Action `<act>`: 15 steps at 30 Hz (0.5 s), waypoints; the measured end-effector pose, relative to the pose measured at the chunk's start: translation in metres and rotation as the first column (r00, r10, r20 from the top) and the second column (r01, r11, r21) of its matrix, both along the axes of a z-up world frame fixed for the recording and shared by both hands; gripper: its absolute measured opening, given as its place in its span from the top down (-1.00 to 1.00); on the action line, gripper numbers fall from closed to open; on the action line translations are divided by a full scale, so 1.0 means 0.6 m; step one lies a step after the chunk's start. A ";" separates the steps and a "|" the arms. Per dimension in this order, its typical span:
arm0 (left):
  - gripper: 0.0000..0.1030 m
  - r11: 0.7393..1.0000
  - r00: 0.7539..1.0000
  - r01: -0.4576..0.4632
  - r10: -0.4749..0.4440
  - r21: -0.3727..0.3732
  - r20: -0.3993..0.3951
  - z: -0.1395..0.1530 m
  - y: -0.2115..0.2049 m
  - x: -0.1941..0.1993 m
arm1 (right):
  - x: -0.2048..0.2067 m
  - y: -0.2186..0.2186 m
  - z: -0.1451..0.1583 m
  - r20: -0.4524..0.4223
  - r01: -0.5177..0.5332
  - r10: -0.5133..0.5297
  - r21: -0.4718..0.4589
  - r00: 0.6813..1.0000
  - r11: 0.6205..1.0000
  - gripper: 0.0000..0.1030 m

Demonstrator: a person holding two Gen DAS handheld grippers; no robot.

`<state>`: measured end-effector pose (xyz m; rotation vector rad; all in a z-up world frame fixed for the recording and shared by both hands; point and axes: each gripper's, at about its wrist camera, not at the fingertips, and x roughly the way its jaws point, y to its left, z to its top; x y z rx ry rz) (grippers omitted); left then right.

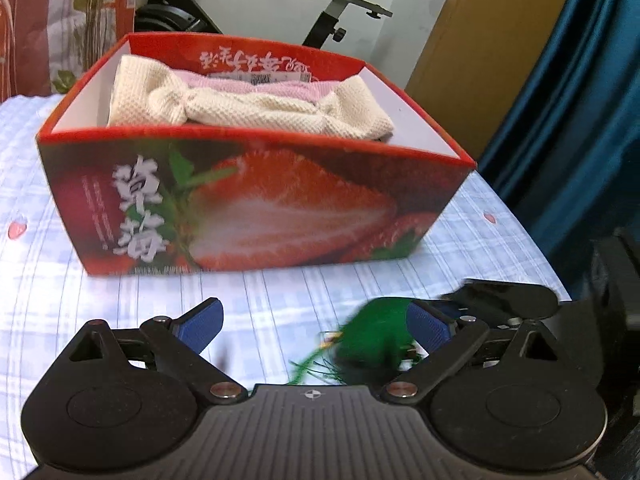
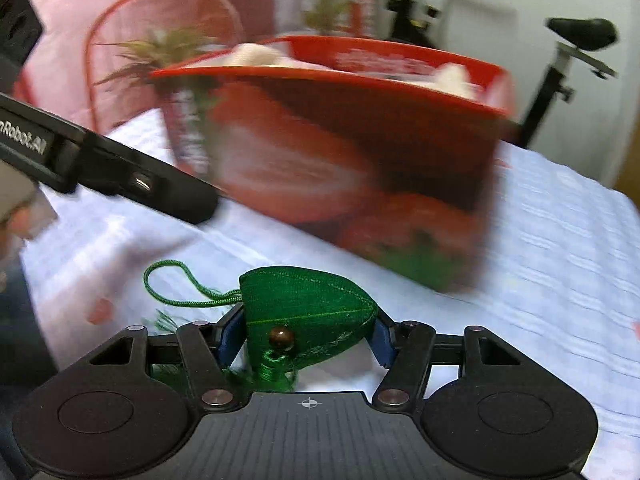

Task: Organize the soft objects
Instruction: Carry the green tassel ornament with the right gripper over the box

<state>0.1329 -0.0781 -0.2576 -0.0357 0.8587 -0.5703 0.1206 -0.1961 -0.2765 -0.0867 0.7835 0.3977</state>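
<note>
A green cloth pouch (image 2: pixel 308 304) with a loop cord, a brown bead and a tassel sits between the blue pads (image 2: pixel 230 340) of my right gripper (image 2: pixel 306 340), which is shut on it just above the bed. Behind it stands a red strawberry-printed box (image 2: pixel 320 152). In the left wrist view the box (image 1: pixel 256 200) holds a cream knitted cloth (image 1: pixel 248 112) and a pink one (image 1: pixel 280 82). My left gripper (image 1: pixel 316 326) is open in front of the box with nothing gripped. The green pouch (image 1: pixel 372 340) shows blurred beside its right pad (image 1: pixel 428 328).
The box rests on a bed with a pale blue checked sheet (image 1: pixel 60 240). An exercise bike (image 1: pixel 352 0) and a red floral cloth (image 1: pixel 60 20) are behind it. A blue curtain (image 1: pixel 580 120) hangs at the right, past the bed's edge.
</note>
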 end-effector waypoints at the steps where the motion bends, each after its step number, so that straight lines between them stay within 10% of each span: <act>1: -0.93 1.000 1.000 -0.001 0.001 -0.007 -0.010 -0.003 0.005 -0.001 | 0.002 0.014 -0.002 -0.001 -0.009 0.009 0.013 1.000 1.000 -0.12; 7: -0.65 0.997 0.996 -0.028 0.022 -0.069 -0.089 -0.028 0.035 0.004 | 0.017 0.087 -0.005 0.008 -0.068 0.068 0.061 0.998 0.996 -0.12; 10: -0.17 0.993 0.990 -0.024 0.008 -0.115 -0.138 -0.037 0.047 0.006 | 0.019 0.104 -0.006 0.012 -0.087 0.086 0.057 0.996 0.995 -0.11; 15: -0.09 0.990 0.994 -0.012 -0.003 -0.138 -0.109 -0.019 0.059 0.003 | 0.014 0.110 0.003 0.013 -0.081 0.080 0.054 0.997 0.995 -0.10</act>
